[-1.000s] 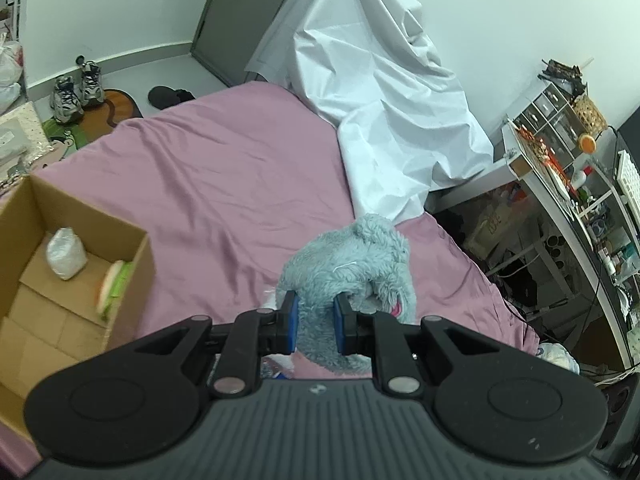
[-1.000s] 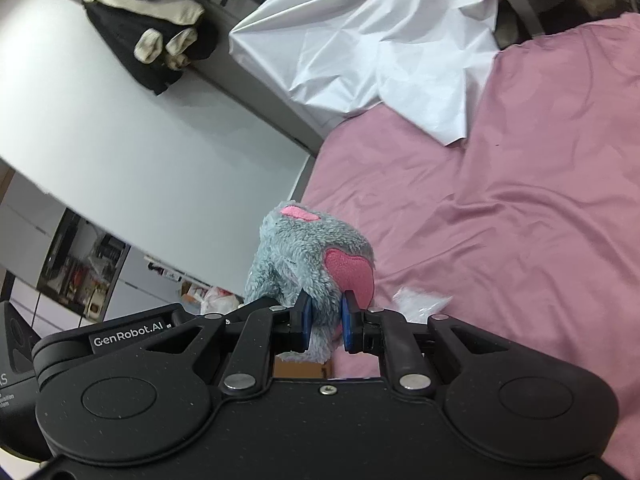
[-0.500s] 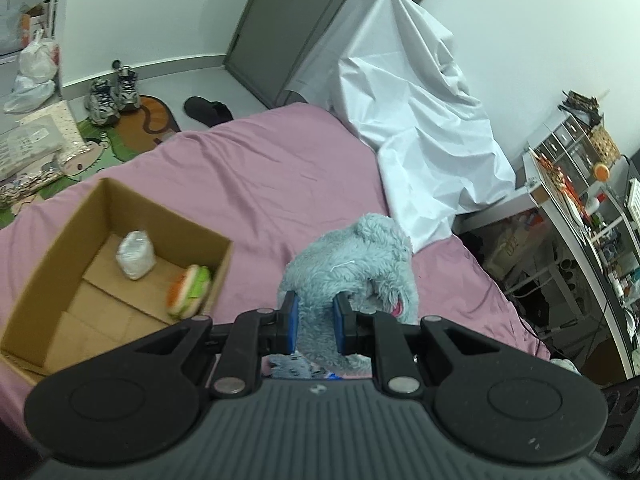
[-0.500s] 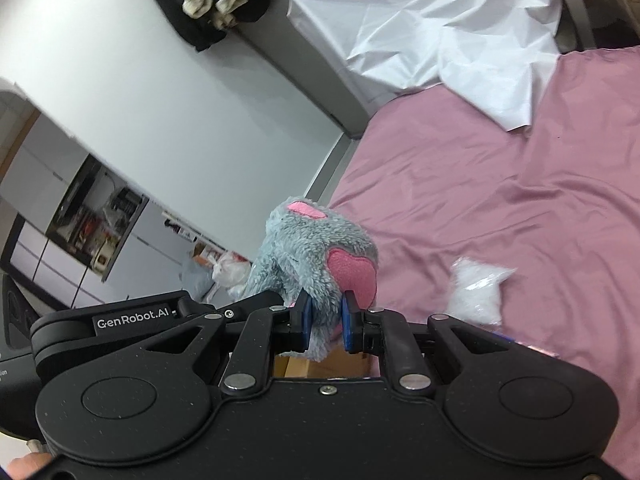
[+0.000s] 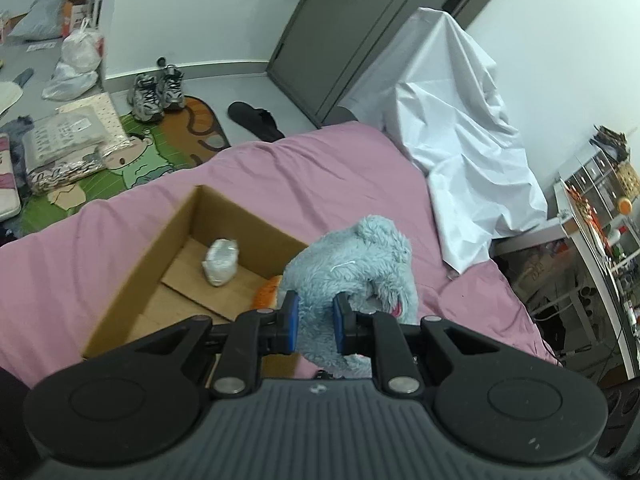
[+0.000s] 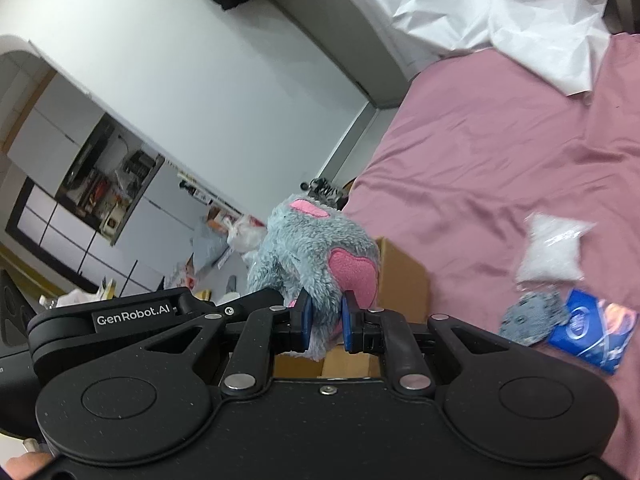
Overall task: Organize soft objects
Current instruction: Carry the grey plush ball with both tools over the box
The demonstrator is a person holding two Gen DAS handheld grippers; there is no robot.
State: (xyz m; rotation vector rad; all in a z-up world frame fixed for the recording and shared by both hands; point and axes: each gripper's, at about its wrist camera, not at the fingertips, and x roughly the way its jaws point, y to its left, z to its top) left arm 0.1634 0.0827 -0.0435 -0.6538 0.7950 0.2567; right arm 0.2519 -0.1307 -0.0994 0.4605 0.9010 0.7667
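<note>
Both grippers are shut on one grey-blue plush toy [image 5: 352, 268] with pink patches, held in the air above the pink bed. My left gripper [image 5: 314, 322] pinches its fur from one side. My right gripper [image 6: 325, 320] pinches it near a pink patch [image 6: 354, 276]. An open cardboard box [image 5: 132, 280] sits on the bed just left of and below the toy; it holds a white pouch [image 5: 222, 258] and an orange soft item [image 5: 266, 296], partly hidden by the toy. The box edge [image 6: 400, 280] shows behind the toy in the right wrist view.
On the bed to the right lie a white bead pouch [image 6: 554, 252], a small grey fabric piece [image 6: 534, 318] and a blue packet [image 6: 592, 334]. A white sheet [image 5: 460, 128] drapes at the bed's far end. Shoes [image 5: 158, 90] and bags lie on the floor.
Both grippers have carried the plush toy leftward toward the cardboard box, which now sits close under it. The loose items on the bed came into the right wrist view.
</note>
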